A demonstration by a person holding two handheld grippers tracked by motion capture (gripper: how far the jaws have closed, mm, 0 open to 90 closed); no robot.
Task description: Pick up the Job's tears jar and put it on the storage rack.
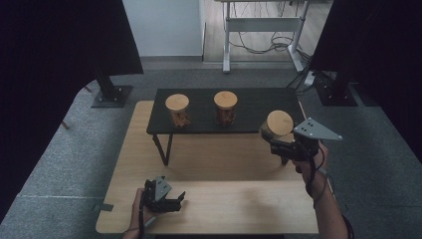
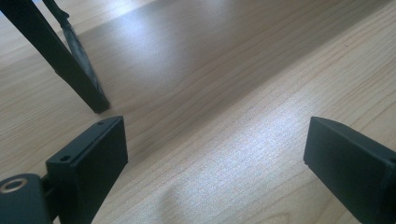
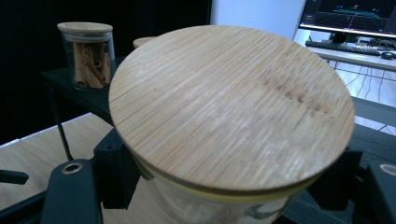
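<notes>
Three jars with bamboo lids are in play, and the work in hand looks like lining them up on the black shelf (image 1: 249, 107), which stands across the far half of the wooden table (image 1: 219, 209).

Largest first: the table fills the middle of the high view, and the shelf sits toward twelve o'clock on it, its thin legs dropping to the wood at about ten o'clock. On the shelf, the jar of cinnamon sticks (image 1: 177, 110) stands at eleven o'clock and the middle jar (image 1: 225, 107) at twelve, close together but apart.

The third jar (image 1: 277, 124) is at two o'clock, off the shelf's near right corner and tilted toward the camera. The right gripper (image 1: 273, 142) is clamped on its glass body just under the lid; in the right gripper view a jaw presses each side of the jar (image 3: 231, 107). My judgement: this is the carry step, with placing not yet done. The next move calls for lifting the jar clear of the shelf edge, righting it, and setting it down on the bare stretch at one o'clock before letting go.

The left gripper (image 1: 171, 201) rests at seven o'clock on the table, jaws wide apart with nothing between them.
</notes>
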